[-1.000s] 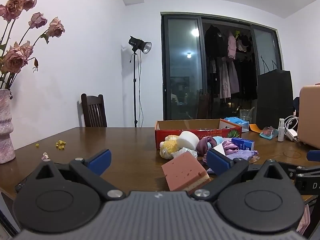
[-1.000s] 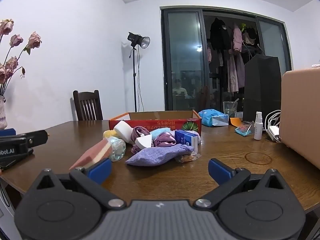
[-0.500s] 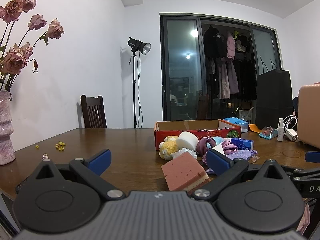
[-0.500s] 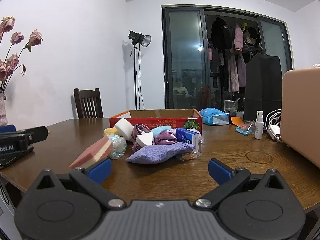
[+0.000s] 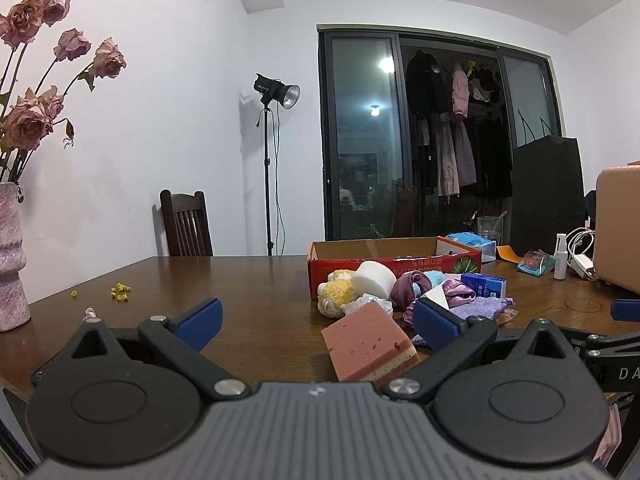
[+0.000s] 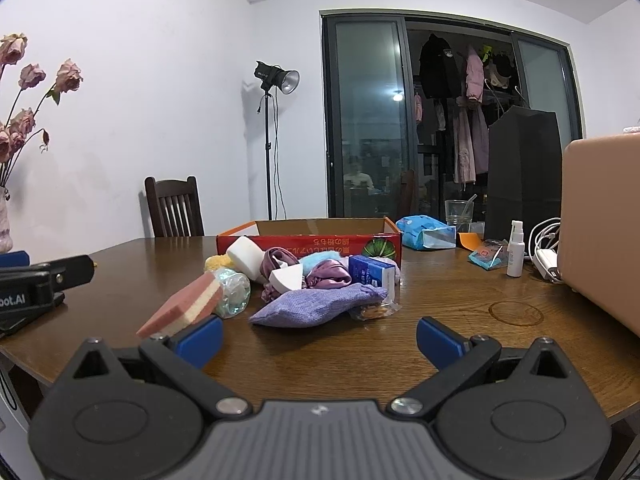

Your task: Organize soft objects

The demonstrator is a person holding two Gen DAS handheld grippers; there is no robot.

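Sorting not started

Left gripper and right gripper both spread wide, empty. Soft items – pink sponge, purple pouch, scrunchies – piled on table before red box; box looks unfilled, everything left.

We cannot see inside the red box near the worktop's far edge; the tan case is cut off at right.

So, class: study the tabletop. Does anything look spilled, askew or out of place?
Yes. Small yellow bits lie scattered on the bare table near the vase, like fallen debris. The soft items sit heaped outside the red box, the pink sponge tilted.
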